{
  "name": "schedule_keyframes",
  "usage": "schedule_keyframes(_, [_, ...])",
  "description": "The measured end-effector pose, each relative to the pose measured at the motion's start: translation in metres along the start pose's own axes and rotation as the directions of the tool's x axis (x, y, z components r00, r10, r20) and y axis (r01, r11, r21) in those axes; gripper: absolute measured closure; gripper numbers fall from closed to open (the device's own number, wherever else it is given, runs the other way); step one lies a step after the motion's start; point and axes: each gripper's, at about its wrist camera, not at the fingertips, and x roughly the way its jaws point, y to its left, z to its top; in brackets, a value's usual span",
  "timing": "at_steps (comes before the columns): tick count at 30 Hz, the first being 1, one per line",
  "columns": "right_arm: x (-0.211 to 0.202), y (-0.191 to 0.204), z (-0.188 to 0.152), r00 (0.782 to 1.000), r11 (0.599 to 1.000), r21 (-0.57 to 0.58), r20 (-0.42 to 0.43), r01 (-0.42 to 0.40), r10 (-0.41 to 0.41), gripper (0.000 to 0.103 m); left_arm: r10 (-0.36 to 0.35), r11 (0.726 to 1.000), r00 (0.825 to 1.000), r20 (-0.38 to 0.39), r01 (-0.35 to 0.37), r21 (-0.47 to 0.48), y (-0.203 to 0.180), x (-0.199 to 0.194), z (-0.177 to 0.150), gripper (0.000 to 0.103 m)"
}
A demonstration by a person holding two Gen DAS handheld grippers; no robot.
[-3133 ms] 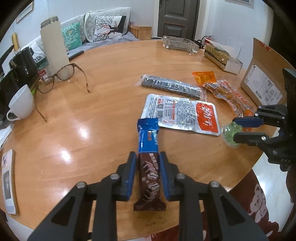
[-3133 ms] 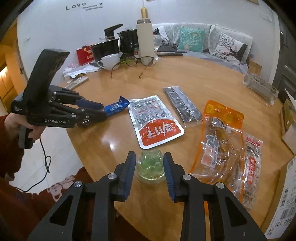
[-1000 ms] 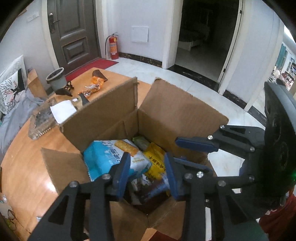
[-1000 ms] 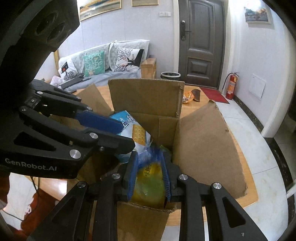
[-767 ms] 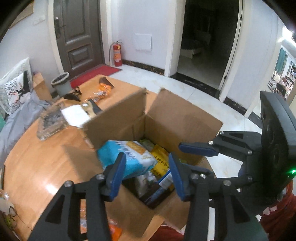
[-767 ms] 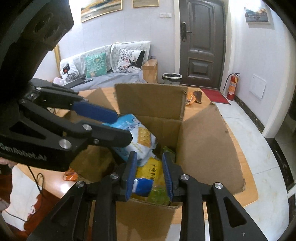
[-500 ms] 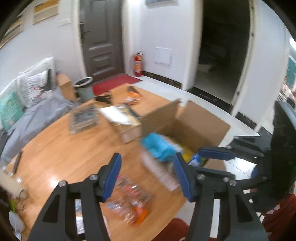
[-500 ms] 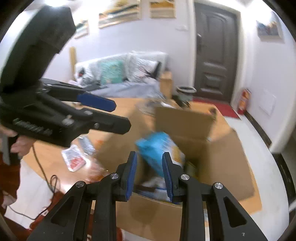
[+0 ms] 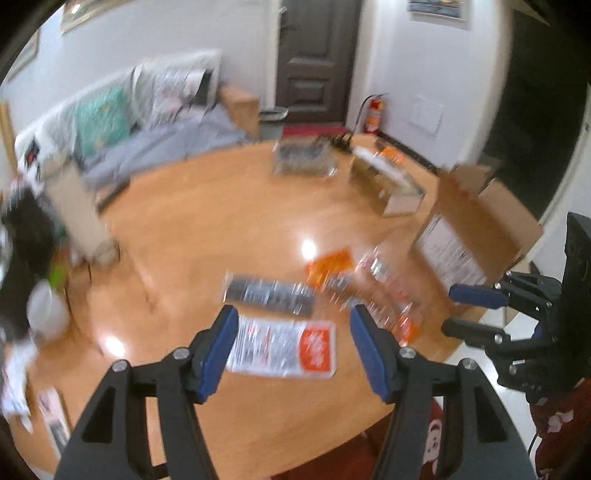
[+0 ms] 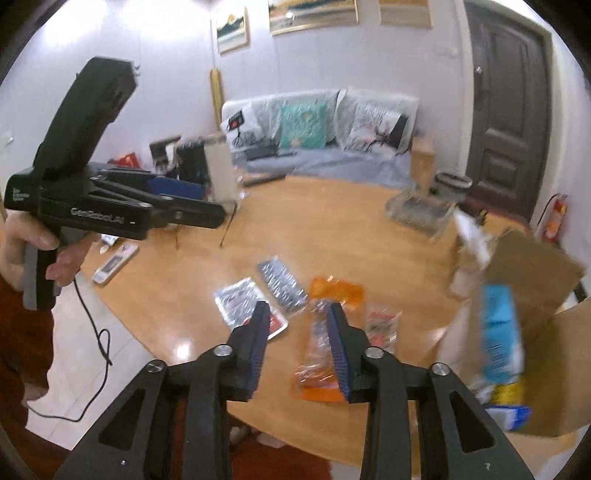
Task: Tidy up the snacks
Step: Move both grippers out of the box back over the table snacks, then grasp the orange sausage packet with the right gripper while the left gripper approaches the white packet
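Both grippers back from cardboard box to table | left gripper empty, jaws opening over white-red packet | right gripper empty, opening above orange packet | step: re-reach | next: descend, clamp packets

A round wooden counter fills the middle of the room. Beyond its far edge stands a grey sofa with a teal patterned cushion and white printed cushions. At far right are a dark panelled door and a red fire extinguisher. Framed pictures hang on the white wall. A clear glass tray sits on the counter's far side, a white phone near its left edge.
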Motion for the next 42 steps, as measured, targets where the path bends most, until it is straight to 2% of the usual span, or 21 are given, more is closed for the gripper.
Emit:
schedule_keyframes(5, [0.046, 0.010, -0.020, 0.997, 0.999, 0.009, -0.076, -0.034, 0.034, 0.073, -0.075, 0.993, 0.991, -0.109, 0.064, -0.099, 0.023, 0.047, -0.045, 0.044])
schedule_keyframes(7, [0.064, 0.008, -0.026, 0.995, 1.000, 0.005, -0.103, -0.002, 0.003, 0.073, -0.107, 0.987, 0.984, -0.140, 0.087, -0.137, 0.024, 0.065, -0.058, 0.044])
schedule_keyframes(9, [0.079, 0.006, -0.031, 0.990, 0.997, -0.034, -0.121, 0.066, -0.069, 0.072, -0.150, 0.978, 0.976, -0.161, 0.123, -0.168, 0.023, 0.079, -0.068, 0.044])
schedule_keyframes(13, [0.095, -0.005, -0.043, 0.985, 0.996, -0.023, -0.145, 0.089, -0.092, 0.061, -0.191, 0.967, 0.962, -0.194, 0.151, -0.203, 0.019, 0.099, -0.072, 0.044])
schedule_keyframes(17, [0.098, -0.022, -0.045, 0.984, 0.994, 0.012, -0.145, 0.105, -0.102, 0.061, -0.214, 0.958, 0.958, -0.191, 0.167, -0.232, 0.019, 0.105, -0.059, 0.043])
schedule_keyframes(27, [0.099, -0.040, -0.044, 0.987, 0.994, 0.054, -0.129, 0.098, -0.091, 0.061, -0.105, 0.973, 0.976, -0.188, 0.062, -0.221, 0.021, 0.133, -0.022, 0.035])
schedule_keyframes(30, [0.102, -0.041, -0.044, 0.988, 0.994, 0.055, -0.128, 0.094, -0.086, 0.060, -0.076, 0.978, 0.979, -0.189, 0.036, -0.207, 0.016, 0.141, -0.015, 0.025])
schedule_keyframes(34, [0.110, -0.041, -0.043, 0.988, 0.994, 0.046, -0.124, 0.102, -0.095, 0.048, -0.019, 0.982, 0.983, -0.180, -0.016, -0.191, 0.006, 0.150, -0.010, 0.019])
schedule_keyframes(36, [0.113, -0.041, -0.042, 0.989, 0.994, 0.058, -0.123, 0.089, -0.082, 0.046, 0.003, 0.981, 0.984, -0.176, -0.037, -0.191, 0.004, 0.153, -0.008, 0.018])
schedule_keyframes(40, [0.121, -0.037, -0.040, 0.988, 0.993, 0.047, -0.124, 0.104, -0.097, 0.039, 0.039, 0.983, 0.986, -0.160, -0.067, -0.172, 0.002, 0.156, -0.007, 0.018])
schedule_keyframes(42, [0.123, -0.035, -0.039, 0.987, 0.993, 0.042, -0.124, 0.107, -0.101, 0.036, 0.061, 0.988, 0.987, -0.151, -0.081, -0.131, 0.000, 0.155, -0.010, 0.023])
